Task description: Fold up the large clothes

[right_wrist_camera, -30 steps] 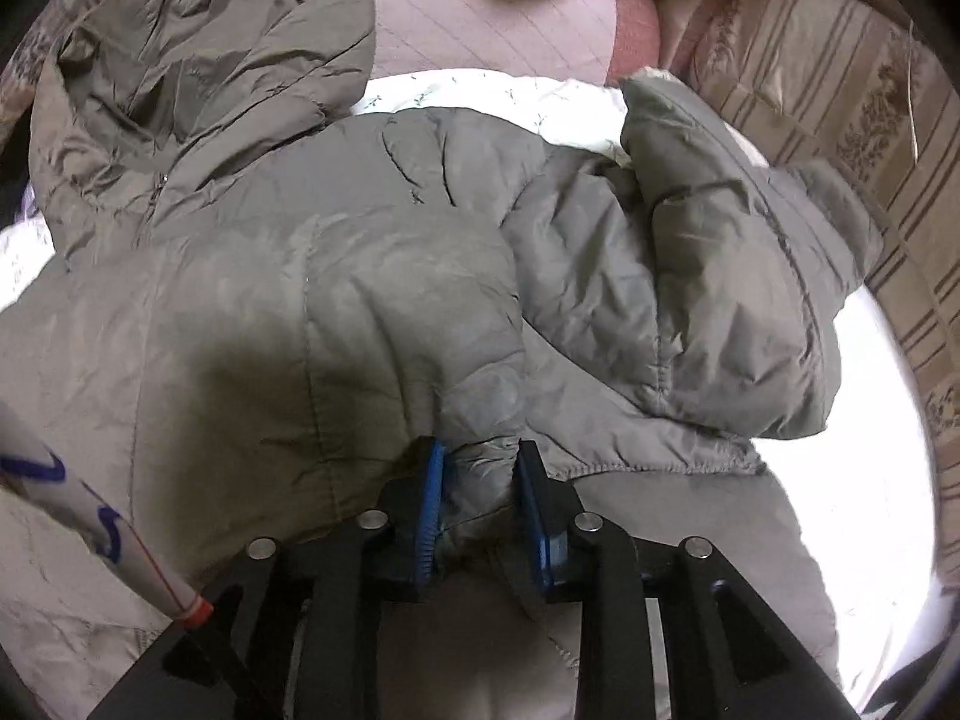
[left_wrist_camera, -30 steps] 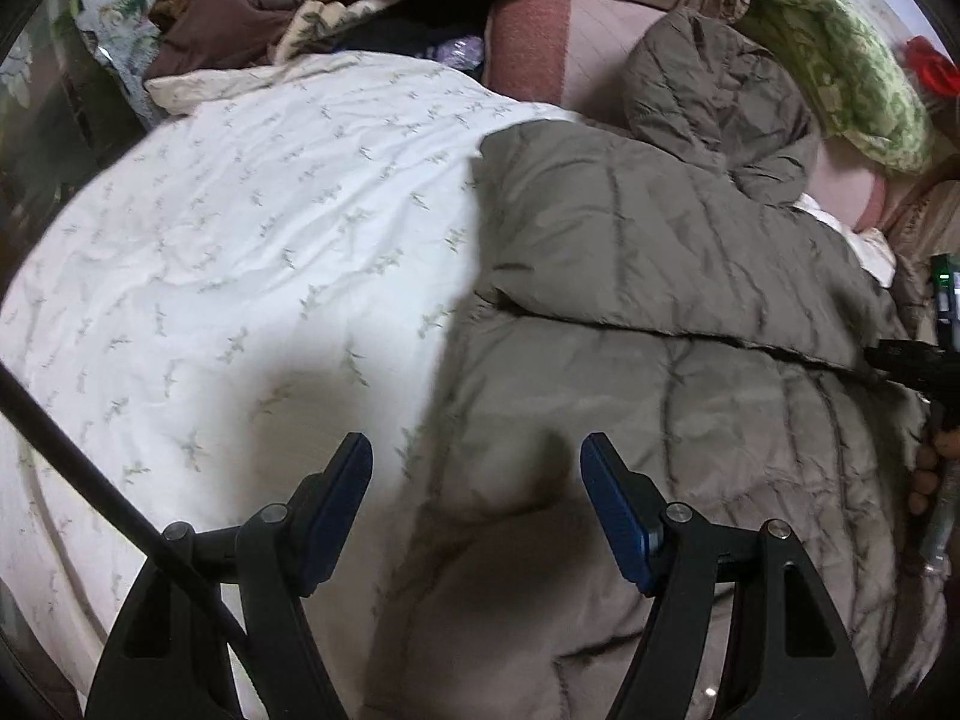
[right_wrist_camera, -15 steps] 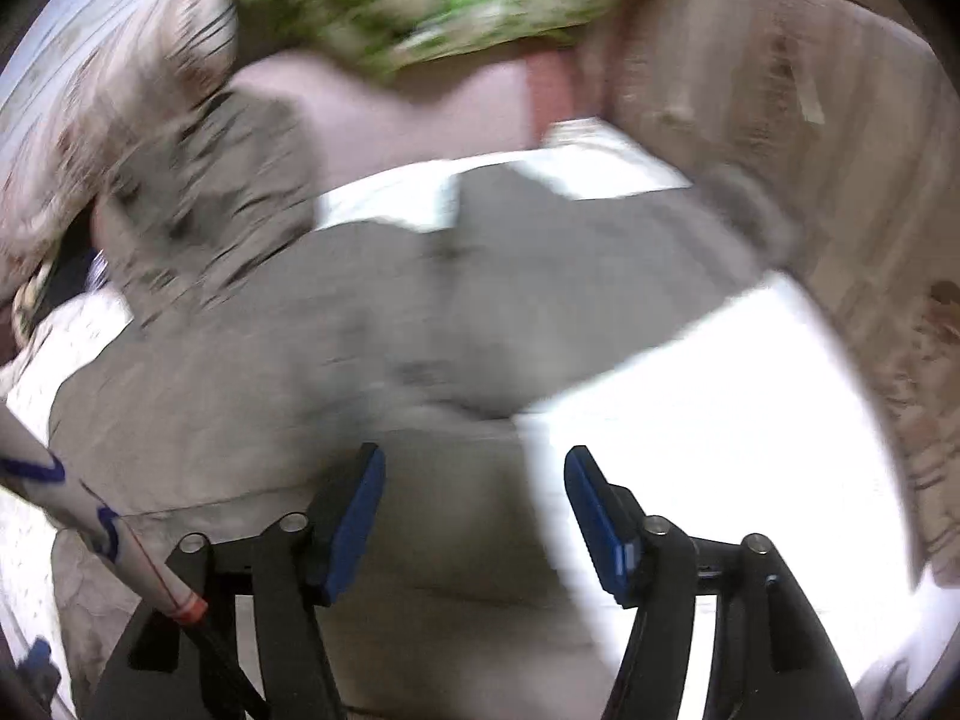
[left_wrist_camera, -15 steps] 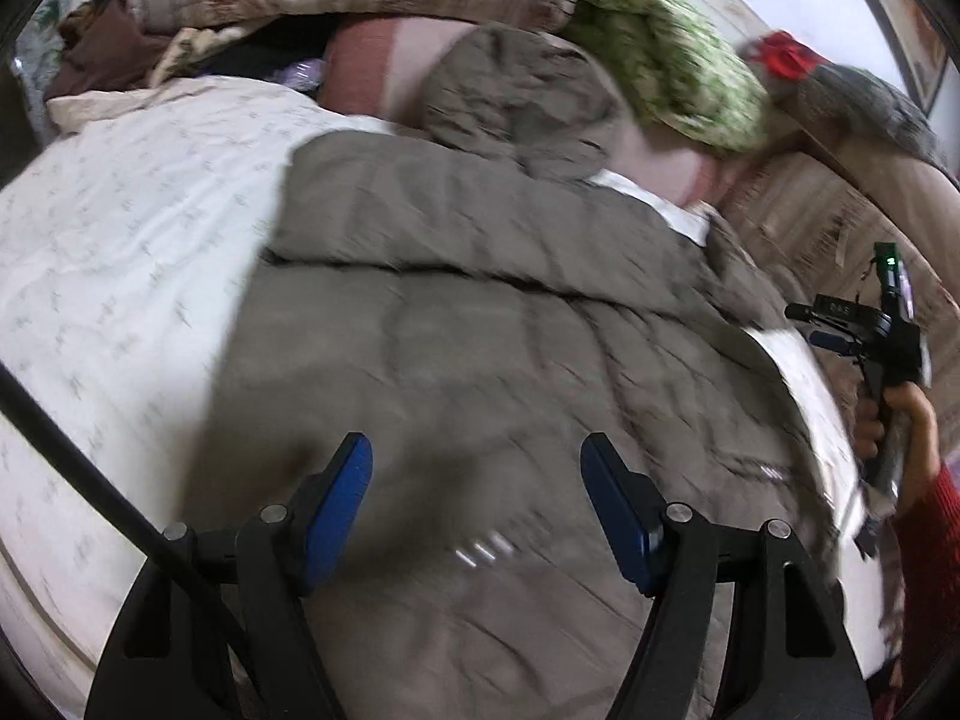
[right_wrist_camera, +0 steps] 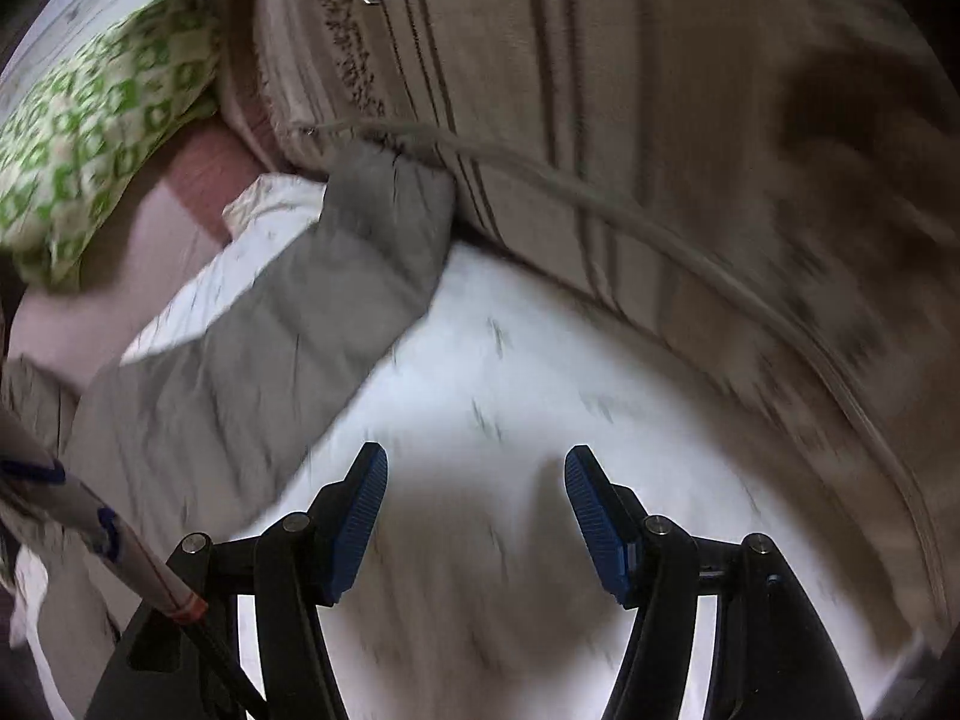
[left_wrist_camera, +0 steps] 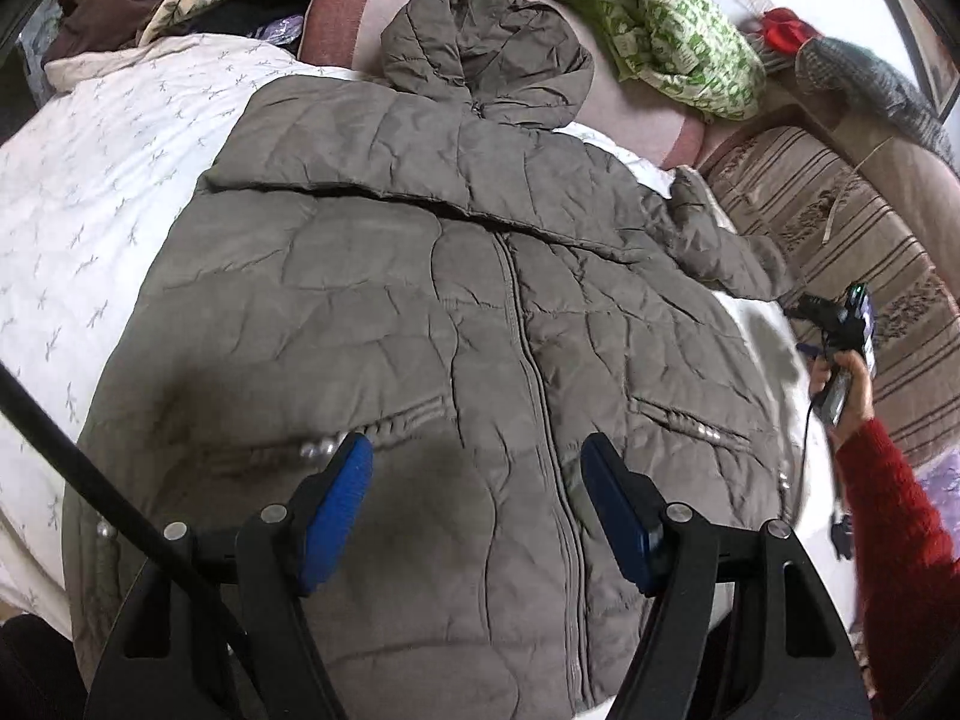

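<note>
Risk: the right sleeve (right_wrist_camera: 336, 276), flung out w/ its cuff against the striped cushion (right_wrist_camera: 660, 120), may bunch if grabbed mid-length. The jacket (left_wrist_camera: 420, 300) lies zip-up on the bed (left_wrist_camera: 120, 150), hood far end. Left tool (left_wrist_camera: 477, 504) hovers over its hem, jaws apart, empty; right tool (right_wrist_camera: 476, 510), jaws apart, is over bare sheet beside the sleeve.

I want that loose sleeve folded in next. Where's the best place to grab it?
Probably the cuff: the sleeve lies stretched out flat on the white sheet, cuff against the striped cushion. Come from above with the right tool, pinching across its width.
</note>
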